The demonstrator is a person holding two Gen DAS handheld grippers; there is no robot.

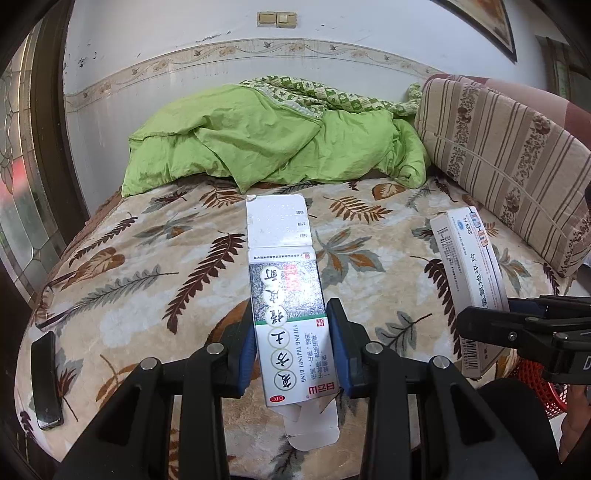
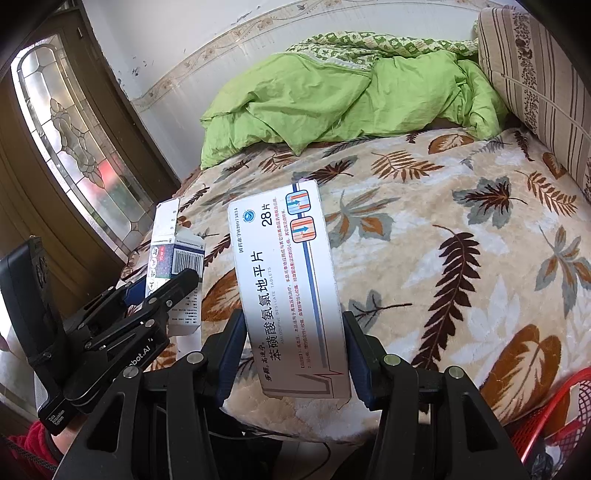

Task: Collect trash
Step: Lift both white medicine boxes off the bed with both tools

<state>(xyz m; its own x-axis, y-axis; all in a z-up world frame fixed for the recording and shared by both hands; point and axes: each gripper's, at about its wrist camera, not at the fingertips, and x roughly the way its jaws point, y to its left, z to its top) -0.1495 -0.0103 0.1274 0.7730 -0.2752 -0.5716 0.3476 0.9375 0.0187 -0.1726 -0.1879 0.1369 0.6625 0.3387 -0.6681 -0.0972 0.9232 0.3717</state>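
A leaf-patterned beige fleece blanket covers the bed, crumpled green quilt behind; left gripper clamps a white-green medicine carton; right gripper clamps a white-blue tablet box.

Both wrist views look forward along their tongs, close above the near edge of the bed, toward the green quilt and the wall. Each catches the other tongs at its side.

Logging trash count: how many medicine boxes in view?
2. Green box in the left gripper; blue-striped box in the right gripper, both above the bed. Others may be hidden.
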